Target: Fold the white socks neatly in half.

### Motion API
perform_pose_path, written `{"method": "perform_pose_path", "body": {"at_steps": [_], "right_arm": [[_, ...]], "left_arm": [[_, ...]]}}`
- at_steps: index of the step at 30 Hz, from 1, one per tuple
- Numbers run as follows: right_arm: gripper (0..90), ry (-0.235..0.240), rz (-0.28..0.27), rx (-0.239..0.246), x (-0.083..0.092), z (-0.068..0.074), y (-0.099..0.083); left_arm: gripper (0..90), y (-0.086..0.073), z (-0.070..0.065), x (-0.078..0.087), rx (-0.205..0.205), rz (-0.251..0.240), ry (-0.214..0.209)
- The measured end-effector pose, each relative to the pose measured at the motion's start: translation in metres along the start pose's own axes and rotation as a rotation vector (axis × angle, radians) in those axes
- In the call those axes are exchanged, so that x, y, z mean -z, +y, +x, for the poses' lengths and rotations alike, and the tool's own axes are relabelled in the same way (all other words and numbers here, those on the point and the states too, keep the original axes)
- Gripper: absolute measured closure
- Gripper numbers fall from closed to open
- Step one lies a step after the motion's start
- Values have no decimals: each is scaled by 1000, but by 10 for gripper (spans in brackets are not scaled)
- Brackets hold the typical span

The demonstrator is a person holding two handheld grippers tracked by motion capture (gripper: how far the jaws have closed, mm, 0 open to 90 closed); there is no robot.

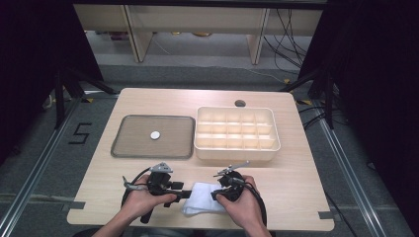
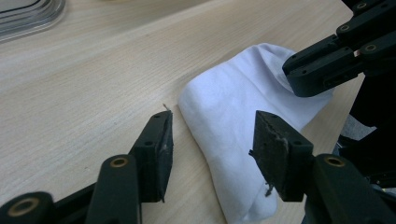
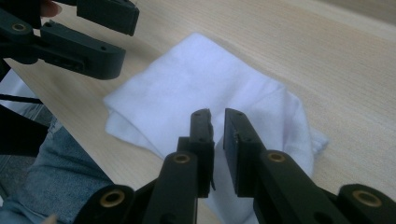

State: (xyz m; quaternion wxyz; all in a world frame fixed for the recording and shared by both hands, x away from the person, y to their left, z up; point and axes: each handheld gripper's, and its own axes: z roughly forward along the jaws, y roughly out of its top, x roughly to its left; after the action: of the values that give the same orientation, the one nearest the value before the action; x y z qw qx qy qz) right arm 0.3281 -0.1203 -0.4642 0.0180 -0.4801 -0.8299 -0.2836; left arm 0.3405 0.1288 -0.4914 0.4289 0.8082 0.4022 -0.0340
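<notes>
A folded white cloth (image 1: pixel 202 203) lies near the table's front edge between my two hands. My left gripper (image 1: pixel 187 193) points right at it; in the left gripper view its jaws (image 2: pixel 215 135) stand wide open on either side of the cloth's (image 2: pixel 233 121) near end without pressing it. My right gripper (image 1: pixel 219 194) hovers over the cloth's right part. In the right gripper view its jaws (image 3: pixel 219 130) are parted by a narrow gap with nothing pinched, above the cloth (image 3: pixel 187 88). Each gripper view also catches the other gripper: right gripper (image 2: pixel 301 70), left gripper (image 3: pixel 128 39).
A grey mesh tray (image 1: pixel 123 148) with a small white disc (image 1: pixel 155 135) on it sits mid-table at the left. A cream box (image 1: pixel 237 154) with several compartments stands to its right. The table's front edge runs just behind the cloth, with the person's legs below.
</notes>
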Motion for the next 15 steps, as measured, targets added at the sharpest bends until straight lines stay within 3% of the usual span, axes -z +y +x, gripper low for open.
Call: {"method": "perform_pose_path", "body": {"at_steps": [1,2,6,7,8,10,13,15], "right_arm": [[809,3,-7,21,-1,-1,0],[805,-8,7,-8,-1,-1,-1],[786,18,-6,7,0,-1,-2],[783,-16,-6,-6,1,-1,-2],[781,3,-22,13,1,-2,-2],[779,6,-14,-5,3,-3,-2],[777,21,-31,15,6,-5,-2],[777,11,-31,-5,7,-5,-2]], "left_arm": [[482,0,1,0,-7,13,-15],[485,0,0,-1,-2,14,-15],[502,1,0,-2,9,12,-3],[507,1,1,-3,10,4,-20],[513,2,2,-2,9,12,-26],[521,3,2,-1,14,4,-18],[527,5,2,0,20,0,-19],[532,6,3,0,25,3,-19]]}}
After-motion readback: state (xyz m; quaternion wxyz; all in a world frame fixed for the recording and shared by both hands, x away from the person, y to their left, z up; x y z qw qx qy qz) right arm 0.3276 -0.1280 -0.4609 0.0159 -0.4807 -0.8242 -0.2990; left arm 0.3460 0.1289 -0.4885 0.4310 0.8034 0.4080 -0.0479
